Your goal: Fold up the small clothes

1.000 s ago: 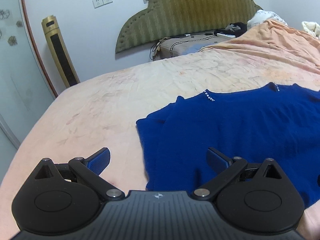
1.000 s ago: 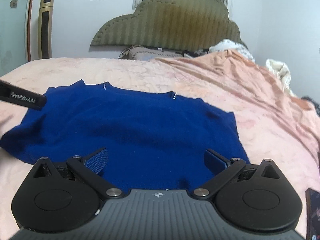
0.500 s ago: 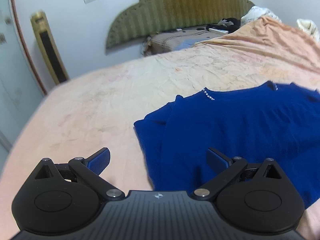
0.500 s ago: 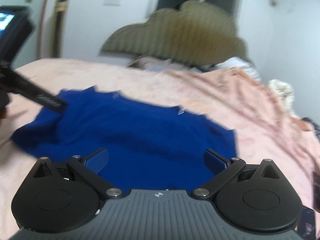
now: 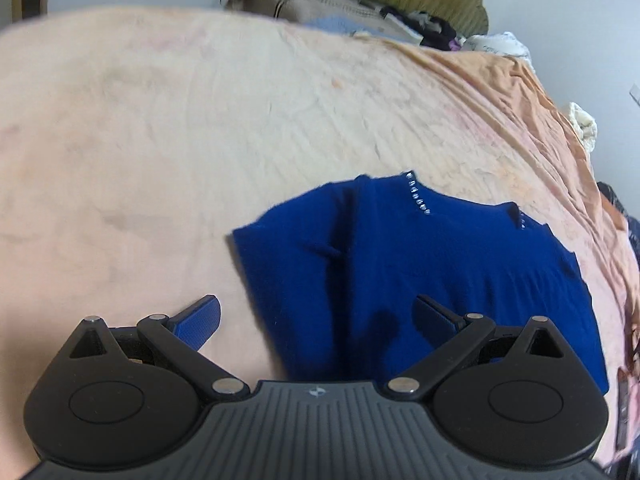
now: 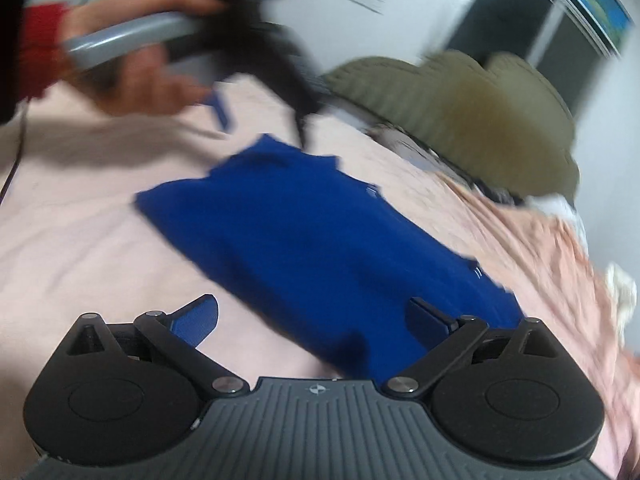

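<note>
A dark blue top [image 5: 420, 272] lies flat on the pink bedsheet [image 5: 160, 140], with small beads at its neckline [image 5: 418, 198] and its left sleeve folded in. My left gripper [image 5: 318, 314] hovers open over the top's left edge, holding nothing. In the right wrist view the same blue top [image 6: 320, 248] appears blurred and tilted. My right gripper [image 6: 312, 316] is open above its near edge, holding nothing. The left gripper [image 6: 260, 120] shows there too, raised above the top's far corner in a person's hand [image 6: 152, 80].
An olive padded headboard [image 6: 460, 120] stands at the bed's far end, with pillows and loose clothes [image 5: 420, 24] below it. An orange blanket [image 5: 540, 120] covers the bed's right side. A white bundle [image 5: 584, 124] lies at the right edge.
Both grippers have swung fast. The left one rose and tipped down over the top's left side. The right one turned left, bringing the left gripper and hand into its view. Both stay open.
</note>
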`<state>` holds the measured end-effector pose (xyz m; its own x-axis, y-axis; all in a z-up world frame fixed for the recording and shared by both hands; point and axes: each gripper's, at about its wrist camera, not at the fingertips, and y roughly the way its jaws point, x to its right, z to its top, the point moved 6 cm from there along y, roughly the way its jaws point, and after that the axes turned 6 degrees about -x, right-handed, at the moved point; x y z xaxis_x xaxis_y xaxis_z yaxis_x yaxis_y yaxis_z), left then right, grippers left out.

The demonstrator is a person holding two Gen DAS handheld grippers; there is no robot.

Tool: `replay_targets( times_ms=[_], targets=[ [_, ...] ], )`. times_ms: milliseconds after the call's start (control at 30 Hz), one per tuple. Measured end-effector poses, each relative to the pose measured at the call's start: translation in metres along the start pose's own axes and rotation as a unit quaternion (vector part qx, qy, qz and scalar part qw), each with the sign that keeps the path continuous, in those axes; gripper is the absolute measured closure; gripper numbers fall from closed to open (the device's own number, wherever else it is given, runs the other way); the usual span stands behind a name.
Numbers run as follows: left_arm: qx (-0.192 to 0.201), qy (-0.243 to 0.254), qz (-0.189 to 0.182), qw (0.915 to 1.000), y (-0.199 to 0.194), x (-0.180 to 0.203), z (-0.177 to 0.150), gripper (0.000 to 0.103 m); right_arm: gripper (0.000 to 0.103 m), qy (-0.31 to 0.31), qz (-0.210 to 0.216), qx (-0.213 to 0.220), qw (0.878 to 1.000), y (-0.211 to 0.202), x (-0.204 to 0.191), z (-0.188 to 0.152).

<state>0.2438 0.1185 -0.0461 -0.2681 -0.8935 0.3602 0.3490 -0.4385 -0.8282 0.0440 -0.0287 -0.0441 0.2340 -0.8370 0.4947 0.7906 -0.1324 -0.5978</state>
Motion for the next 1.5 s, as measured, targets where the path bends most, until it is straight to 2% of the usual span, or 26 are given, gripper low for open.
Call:
replay_targets(
  times_ms=[67, 133, 267, 333, 400, 433, 467, 500, 533, 567, 600, 667, 767, 933, 1067, 1267, 1400, 1500],
  targets=[
    [0.016, 0.003, -0.012, 0.9998, 0.005, 0.001, 0.008, 0.000, 0.003, -0.040, -0.028, 0.009, 0.999, 0.006, -0.015, 0.007],
    [0.022, -0.008, -0.044, 0.9988, 0.011, 0.002, 0.017, 0.000, 0.003, -0.061, -0.048, 0.019, 0.997, 0.013, -0.024, 0.016],
    [0.011, -0.027, -0.097, 0.9948, 0.026, 0.009, 0.037, 0.000, 0.005, -0.071, -0.054, 0.029, 0.996, 0.034, -0.027, 0.041],
    [0.007, -0.026, -0.103, 0.9943, 0.032, 0.015, 0.044, 0.003, 0.005, -0.070, -0.054, 0.032, 0.996, 0.044, -0.029, 0.051],
    [0.002, -0.021, -0.102, 0.9946, 0.037, 0.021, 0.049, 0.031, 0.010, -0.073, -0.047, 0.035, 0.996, 0.055, -0.027, 0.057],
    [-0.010, -0.021, -0.099, 0.9948, 0.041, 0.023, 0.050, 0.064, 0.011, -0.073, -0.046, 0.036, 0.996, 0.058, -0.026, 0.061],
    [-0.016, -0.029, -0.091, 0.9953, 0.045, 0.023, 0.051, 0.076, 0.018, -0.073, -0.041, 0.036, 0.996, 0.061, -0.026, 0.063],
    [-0.016, -0.038, -0.084, 0.9956, 0.046, 0.020, 0.051, 0.083, 0.024, -0.078, -0.032, 0.035, 0.996, 0.062, -0.027, 0.064],
    [-0.022, -0.049, -0.084, 0.9950, 0.048, 0.018, 0.051, 0.091, 0.041, -0.085, -0.022, 0.036, 0.996, 0.063, -0.028, 0.065],
    [-0.022, -0.059, -0.085, 0.9944, 0.049, 0.015, 0.051, 0.092, 0.061, -0.088, -0.017, 0.034, 0.995, 0.063, -0.030, 0.064],
    [-0.018, -0.063, -0.081, 0.9945, 0.047, 0.015, 0.050, 0.092, 0.071, -0.090, -0.012, 0.030, 0.995, 0.065, -0.032, 0.064],
    [-0.003, -0.057, -0.057, 0.9967, 0.039, 0.019, 0.049, 0.093, 0.097, -0.091, -0.002, 0.025, 0.996, 0.067, -0.033, 0.061],
    [0.019, -0.048, -0.031, 0.9982, 0.022, 0.035, 0.049, 0.093, 0.099, -0.082, 0.003, 0.040, 0.996, 0.062, -0.029, 0.060],
    [0.045, -0.022, 0.027, 0.9984, -0.007, 0.078, 0.061, 0.093, 0.099, -0.038, -0.018, 0.081, 0.996, 0.038, 0.005, 0.058],
    [0.052, -0.022, 0.036, 0.9977, -0.016, 0.117, 0.068, 0.093, 0.099, 0.038, -0.026, 0.094, 0.994, 0.016, 0.049, 0.044],
    [0.049, 0.015, 0.047, 0.9976, 0.003, 0.199, 0.072, 0.093, 0.100, 0.160, -0.037, 0.095, 0.982, -0.005, 0.125, 0.001],
    [0.038, 0.070, 0.058, 0.9951, 0.034, 0.267, 0.069, 0.093, 0.100, 0.230, -0.039, 0.091, 0.968, -0.008, 0.170, -0.032],
    [0.014, 0.109, 0.070, 0.9915, 0.072, 0.313, 0.062, 0.093, 0.099, 0.288, -0.034, 0.084, 0.953, -0.006, 0.200, -0.065]
  ],
)
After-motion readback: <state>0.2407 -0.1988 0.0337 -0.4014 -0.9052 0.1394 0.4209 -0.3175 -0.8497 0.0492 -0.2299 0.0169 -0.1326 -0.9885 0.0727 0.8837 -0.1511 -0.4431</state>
